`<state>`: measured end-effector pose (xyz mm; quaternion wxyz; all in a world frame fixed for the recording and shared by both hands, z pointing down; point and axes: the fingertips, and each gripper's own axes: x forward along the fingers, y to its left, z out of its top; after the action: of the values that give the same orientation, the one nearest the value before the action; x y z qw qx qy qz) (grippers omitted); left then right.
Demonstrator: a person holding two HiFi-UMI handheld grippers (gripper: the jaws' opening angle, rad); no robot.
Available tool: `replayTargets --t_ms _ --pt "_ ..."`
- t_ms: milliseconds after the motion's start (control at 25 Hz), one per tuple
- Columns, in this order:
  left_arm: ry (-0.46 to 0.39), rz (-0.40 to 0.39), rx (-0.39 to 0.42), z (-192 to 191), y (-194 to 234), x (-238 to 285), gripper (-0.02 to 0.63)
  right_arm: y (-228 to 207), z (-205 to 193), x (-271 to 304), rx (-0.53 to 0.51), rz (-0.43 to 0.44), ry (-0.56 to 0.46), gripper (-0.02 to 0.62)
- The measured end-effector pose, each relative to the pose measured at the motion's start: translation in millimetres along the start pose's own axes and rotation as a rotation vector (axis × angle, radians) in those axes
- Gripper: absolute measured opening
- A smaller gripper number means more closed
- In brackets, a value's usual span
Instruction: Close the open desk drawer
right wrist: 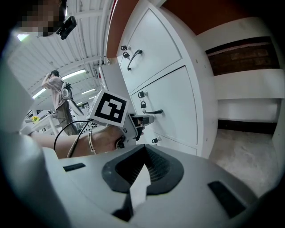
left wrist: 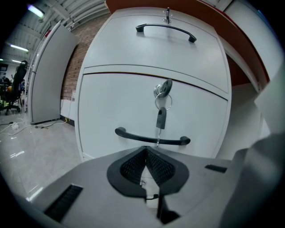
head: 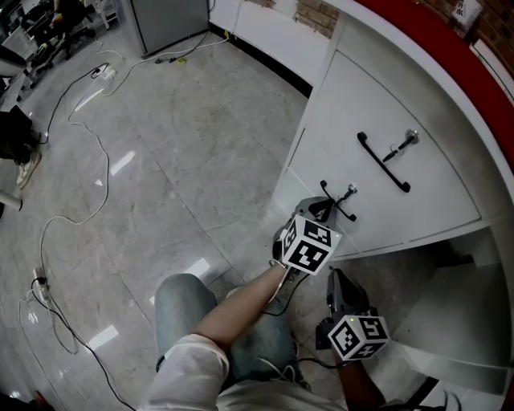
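Note:
A white desk pedestal has two drawers, each with a black bar handle. The lower drawer (left wrist: 116,107) fills the left gripper view, with its handle (left wrist: 151,139) just beyond the jaws and a bunch of keys (left wrist: 162,89) hanging in its lock. A thin dark gap runs between it and the upper drawer (left wrist: 151,49). My left gripper (head: 325,207) sits shut and empty right at the lower handle (head: 337,202). My right gripper (head: 337,281) hangs lower and further back, shut on nothing, and points at the left gripper (right wrist: 138,121).
The desk's kneehole (head: 450,281) opens to the right of the pedestal. Cables (head: 88,160) trail over the tiled floor at the left, and a grey cabinet (head: 169,20) stands at the back. My knee (head: 185,305) is below the grippers.

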<state>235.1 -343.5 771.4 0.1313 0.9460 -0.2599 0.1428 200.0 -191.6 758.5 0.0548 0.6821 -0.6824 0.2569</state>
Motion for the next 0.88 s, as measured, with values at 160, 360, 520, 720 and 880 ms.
replayTargets --t_ms 160,360,520,720,880 --pt "-0.021 -0.001 -0.023 -0.4 0.0 0.5 0.008 0.2 1.8 1.7 -0.006 -0.001 0.0 -0.002" --pt "-0.014 -0.026 -0.019 -0.6 -0.5 1.6 0.008 1.1 2.6 0.9 -0.012 -0.013 -0.001 -0.002" --pt "-0.008 -0.03 -0.009 2.1 -4.9 -6.1 0.008 4.4 4.3 -3.3 -0.019 -0.024 -0.005 -0.002" --pt "0.016 -0.016 0.02 -6.0 -17.7 -31.3 0.008 3.3 9.3 -5.4 -0.048 -0.061 -0.018 -0.002" --pt "0.015 -0.016 0.036 -18.9 -31.0 -62.2 0.008 6.2 12.1 -3.1 0.001 -0.061 -0.033 -0.002"
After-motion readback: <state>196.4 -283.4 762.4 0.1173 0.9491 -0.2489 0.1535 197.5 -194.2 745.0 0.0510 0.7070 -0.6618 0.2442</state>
